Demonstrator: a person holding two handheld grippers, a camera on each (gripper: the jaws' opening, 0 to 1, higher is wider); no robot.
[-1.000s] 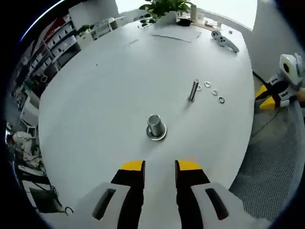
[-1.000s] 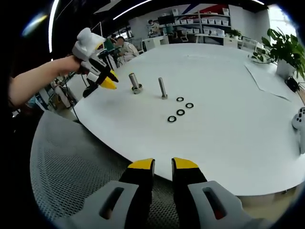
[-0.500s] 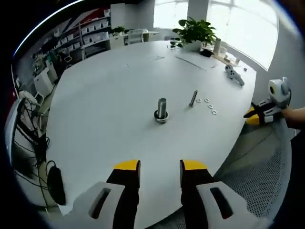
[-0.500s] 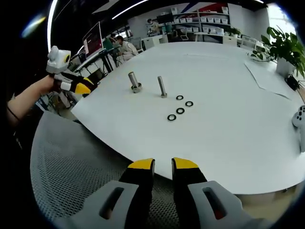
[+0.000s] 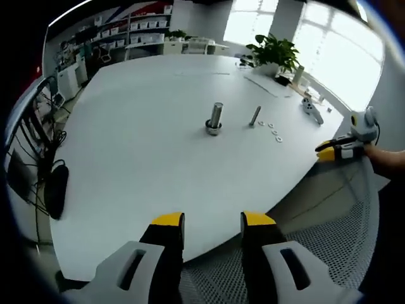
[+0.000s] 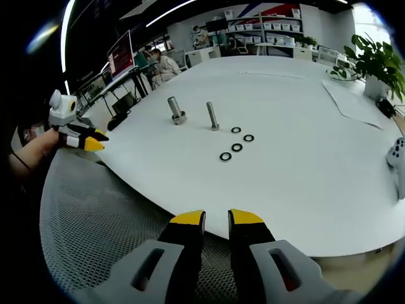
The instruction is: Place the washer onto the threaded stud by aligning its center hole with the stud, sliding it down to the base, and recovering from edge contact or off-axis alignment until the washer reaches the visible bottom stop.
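Observation:
A slim threaded stud (image 5: 255, 116) (image 6: 212, 116) stands upright on the white round table (image 5: 139, 139) (image 6: 304, 158). Several dark washers (image 5: 273, 128) (image 6: 235, 142) lie flat beside it. A thicker metal post on a flanged base (image 5: 215, 118) (image 6: 174, 109) stands on the stud's other side. My left gripper (image 5: 212, 221) is open and empty, held off the table's near edge; in the right gripper view it (image 6: 93, 140) hangs at the left past the rim. My right gripper (image 6: 216, 218) has a narrow gap and holds nothing; in the left gripper view it (image 5: 326, 151) sits at the table's right rim.
A grey mesh chair (image 6: 88, 215) (image 5: 316, 247) lies under both grippers. A white game controller (image 5: 312, 109) (image 6: 398, 158), a paper sheet (image 6: 354, 104) and a potted plant (image 5: 278, 54) (image 6: 380, 60) sit at the table's far side. A black object (image 5: 56, 190) lies off the left edge.
My left gripper has pulled back and away from the post to beyond the table's edge, with its jaws slightly wider. The right gripper has hardly moved.

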